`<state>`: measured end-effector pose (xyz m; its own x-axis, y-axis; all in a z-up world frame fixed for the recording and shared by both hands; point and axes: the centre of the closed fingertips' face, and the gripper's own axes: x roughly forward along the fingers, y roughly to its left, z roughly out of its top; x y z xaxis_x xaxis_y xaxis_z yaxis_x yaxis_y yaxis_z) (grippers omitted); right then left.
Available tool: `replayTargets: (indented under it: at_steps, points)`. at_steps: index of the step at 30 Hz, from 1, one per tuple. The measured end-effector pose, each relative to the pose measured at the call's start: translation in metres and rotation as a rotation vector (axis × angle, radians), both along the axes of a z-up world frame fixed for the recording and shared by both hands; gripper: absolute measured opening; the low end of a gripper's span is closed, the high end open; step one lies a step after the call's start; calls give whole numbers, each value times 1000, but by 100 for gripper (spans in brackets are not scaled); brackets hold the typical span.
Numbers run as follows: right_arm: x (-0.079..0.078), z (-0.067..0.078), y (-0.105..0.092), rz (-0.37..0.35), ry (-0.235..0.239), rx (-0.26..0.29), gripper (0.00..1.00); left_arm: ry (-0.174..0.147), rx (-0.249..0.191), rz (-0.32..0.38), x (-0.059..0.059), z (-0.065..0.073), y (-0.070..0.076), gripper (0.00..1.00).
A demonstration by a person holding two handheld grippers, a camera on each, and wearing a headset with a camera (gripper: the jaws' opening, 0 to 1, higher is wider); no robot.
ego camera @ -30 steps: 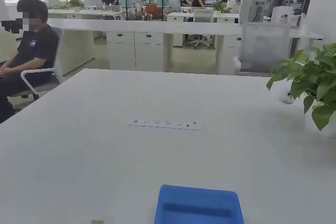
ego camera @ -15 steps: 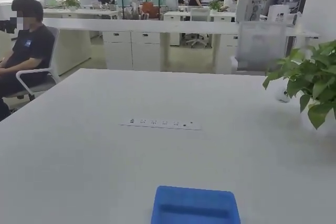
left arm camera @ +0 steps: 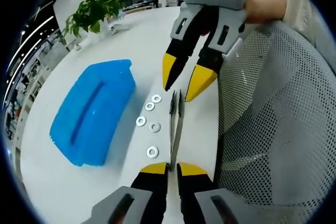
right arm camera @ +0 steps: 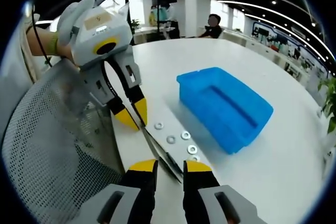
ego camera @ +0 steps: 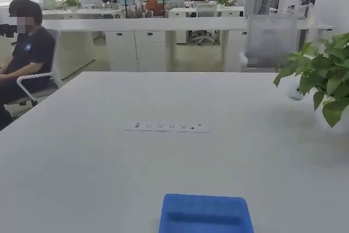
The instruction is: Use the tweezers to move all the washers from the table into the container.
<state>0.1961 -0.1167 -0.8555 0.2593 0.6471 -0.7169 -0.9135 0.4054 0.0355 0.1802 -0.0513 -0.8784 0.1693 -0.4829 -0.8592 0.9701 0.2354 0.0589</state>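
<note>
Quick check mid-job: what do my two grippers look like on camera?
They match. The left gripper and the right gripper both have grey slotted link arms and black jaws ending in pointed yellow tips. Behind the left gripper there is a thin black cable and a yellow-green wristband.

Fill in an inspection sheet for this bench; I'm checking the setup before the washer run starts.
Surface: white table with a built-in socket strip.
Job's things: five washers loose beside the blue container; tweezers lying next to them.
Clutter: nothing seen.
Grippers: left gripper shut on one end of the tweezers; right gripper open at the other end.
Cables: nothing seen on the table.
Surroundings: mesh chair back near the grippers, potted plant, seated person, office desks behind.
</note>
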Motion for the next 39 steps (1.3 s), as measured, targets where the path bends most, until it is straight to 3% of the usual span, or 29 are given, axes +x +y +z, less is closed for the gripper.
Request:
replayTargets:
  at_steps: [5, 9, 12, 16, 23, 33, 39]
  points:
    - [-1, -2, 1, 17, -8, -16, 16, -32, 39, -34, 2, 0, 1, 0]
    - [-1, -2, 0, 20, -9, -16, 15, -32, 48, -35, 3, -1, 1, 0]
    - [0, -1, 0, 22, -15, -15, 15, -50, 60, -44, 2, 2, 4, 0]
    - [-1, -2, 1, 27, -14, -19, 15, -25, 40, -7, 0, 10, 6, 0]
    - [0, -2, 0, 24, -14, -25, 15, -21, 1, 44, -4, 27, 11, 0]
    - [-3, -4, 1, 39, -14, -32, 15, -46, -38, 108, -6, 52, 16, 0]
    - [-3, -3, 2, 40, -16, -25, 16, -61, -36, 91, -11, 65, 11, 0]
